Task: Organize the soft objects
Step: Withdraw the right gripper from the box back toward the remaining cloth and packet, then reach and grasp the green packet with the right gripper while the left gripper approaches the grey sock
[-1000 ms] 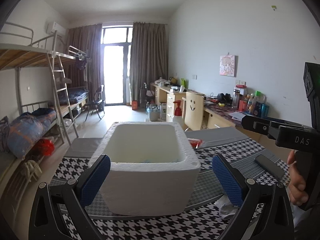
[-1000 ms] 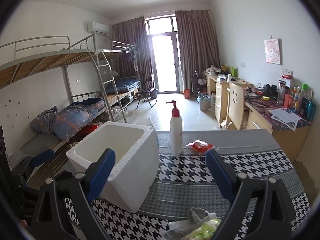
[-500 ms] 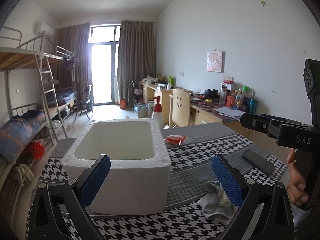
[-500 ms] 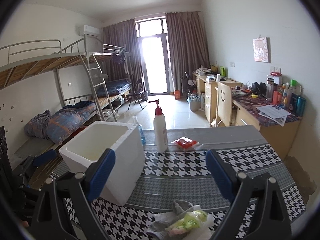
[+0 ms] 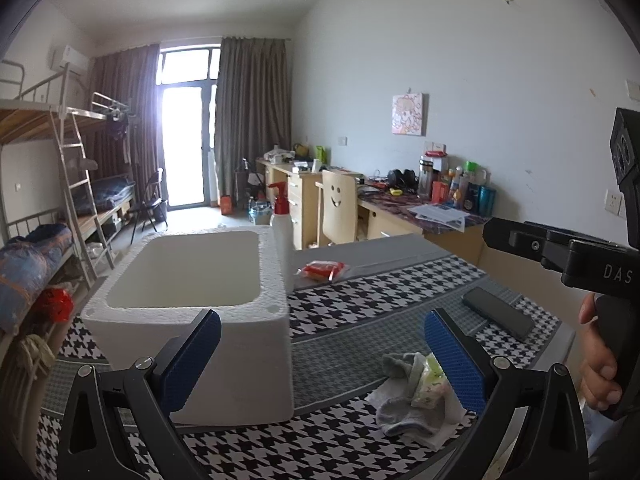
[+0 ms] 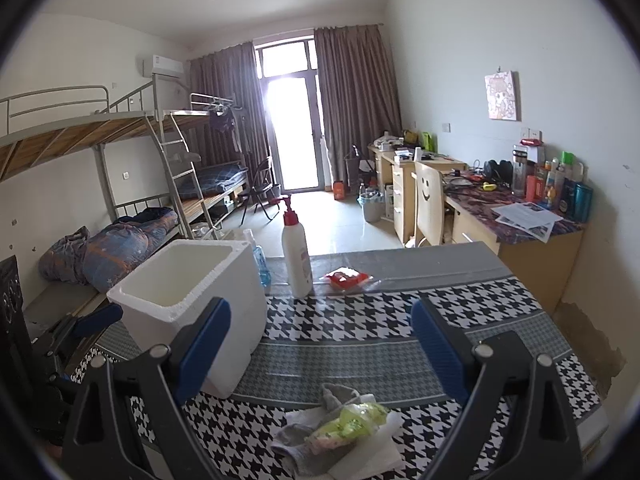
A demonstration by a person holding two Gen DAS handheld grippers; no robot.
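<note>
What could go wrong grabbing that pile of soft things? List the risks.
The grey sock, green packet and white cloth lie stacked, so the open right gripper may lift only some. The foam box looks light and a gripper's nudge could shift it. The phone lies nearby.

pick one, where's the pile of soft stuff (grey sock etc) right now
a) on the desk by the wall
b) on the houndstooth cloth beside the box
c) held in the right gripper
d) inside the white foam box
b: the pile of soft stuff lies on the houndstooth cloth beside the white foam box; the right gripper is open and holds nothing.
</note>
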